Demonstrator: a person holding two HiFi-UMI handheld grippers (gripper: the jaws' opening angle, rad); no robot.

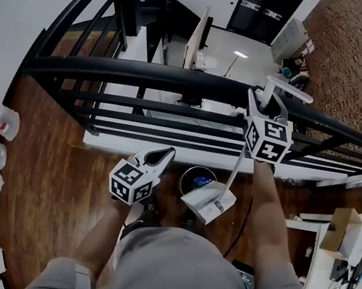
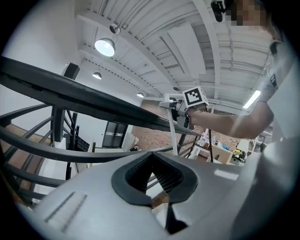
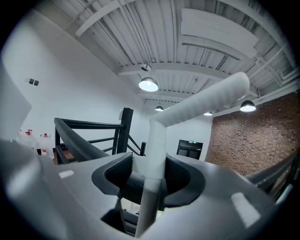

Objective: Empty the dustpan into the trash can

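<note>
Dustpan handle point(image 3: 157, 140) is pinched by right tool point(image 3: 152, 183). Dustpan point(image 1: 207, 204) is hung below it at trash can point(image 1: 192, 174), so dumping is judged underway. Left tool point(image 2: 157, 187) is pressed together, empty.

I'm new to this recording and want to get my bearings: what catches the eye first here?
A white long-handled dustpan hangs partly across a dark round trash can on the wooden floor, centre of the head view, its handle clamped in the right gripper. A thick black curved railing sweeps across above them, and the left gripper sits empty left of the can.
</note>
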